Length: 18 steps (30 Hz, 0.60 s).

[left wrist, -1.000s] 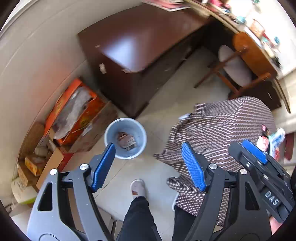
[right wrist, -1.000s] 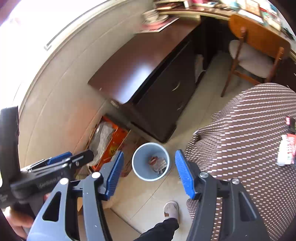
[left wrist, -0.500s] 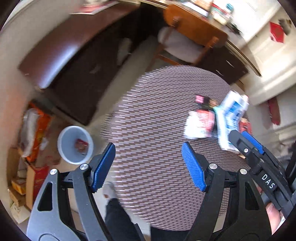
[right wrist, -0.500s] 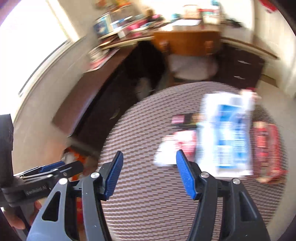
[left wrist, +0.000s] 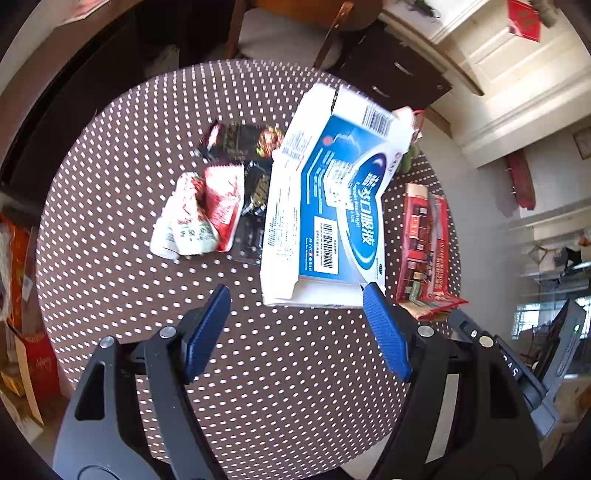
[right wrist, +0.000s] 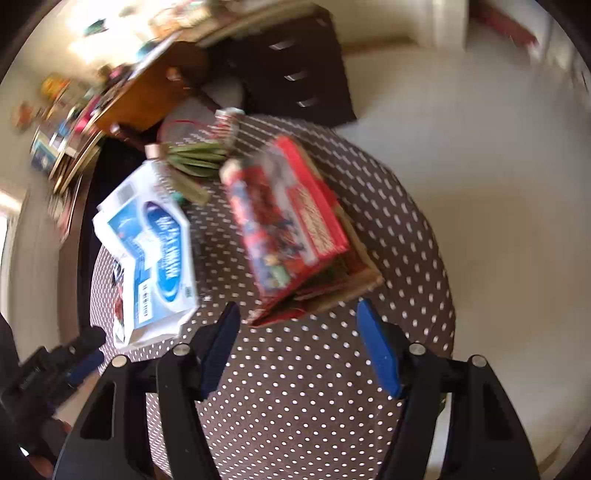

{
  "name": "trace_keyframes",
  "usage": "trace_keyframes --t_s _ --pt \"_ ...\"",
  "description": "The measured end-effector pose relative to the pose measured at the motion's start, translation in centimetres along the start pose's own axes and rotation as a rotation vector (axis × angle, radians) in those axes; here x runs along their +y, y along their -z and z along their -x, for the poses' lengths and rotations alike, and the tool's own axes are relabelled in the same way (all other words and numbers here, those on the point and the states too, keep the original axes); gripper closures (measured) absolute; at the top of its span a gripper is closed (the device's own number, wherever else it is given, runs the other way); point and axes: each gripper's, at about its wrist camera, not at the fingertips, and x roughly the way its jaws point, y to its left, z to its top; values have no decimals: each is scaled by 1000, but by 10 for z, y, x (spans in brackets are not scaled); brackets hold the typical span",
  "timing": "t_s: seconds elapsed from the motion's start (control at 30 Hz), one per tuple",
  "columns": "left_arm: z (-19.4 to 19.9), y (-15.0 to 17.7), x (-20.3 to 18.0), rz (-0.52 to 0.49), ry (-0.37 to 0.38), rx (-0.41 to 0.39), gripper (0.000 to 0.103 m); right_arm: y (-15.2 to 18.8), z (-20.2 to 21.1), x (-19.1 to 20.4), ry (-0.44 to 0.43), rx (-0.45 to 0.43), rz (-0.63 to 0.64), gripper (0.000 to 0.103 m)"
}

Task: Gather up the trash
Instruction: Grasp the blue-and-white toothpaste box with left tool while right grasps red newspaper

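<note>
A round table with a brown dotted cloth holds trash. A flattened blue and white carton lies in the middle, also in the right wrist view. A crumpled red and white wrapper and black wrappers lie left of it. A red flattened box lies to its right, large in the right wrist view. My left gripper is open and empty just before the carton. My right gripper is open and empty just before the red box.
A wooden chair and dark drawers stand beyond the table. Cardboard boxes sit on the floor at the left. A green item lies at the table's far side. Pale floor lies to the right.
Both grippers have swung from the grey bin on the floor up over the table. The trash on the cloth now sits close before the fingers. Both stay open.
</note>
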Motion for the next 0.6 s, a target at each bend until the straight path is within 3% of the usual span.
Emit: trace_keyframes --t_s 0.1,0.2,0.4,0.43,0.47,0.6 --pt "-16 -2 -1 44 -19 15 30 -3 -23 -14 -78 61 -97 35" --pt "-29 -5 -3 60 -52 29 30 -7 -39 -22 -92 70 -131 34" --pt "-49 -9 -7 86 -40 53 30 -17 -46 -38 -135 63 -218 35" --pt "-52 -10 -7 87 -32 57 30 -19 -48 -38 -137 61 -213 39" --pt "-55 -11 -8 85 -33 59 32 -20 -48 -39 -130 58 -205 44" --pt "-65 -13 -9 93 4 88 68 -26 -53 -43 -169 76 -216 71"
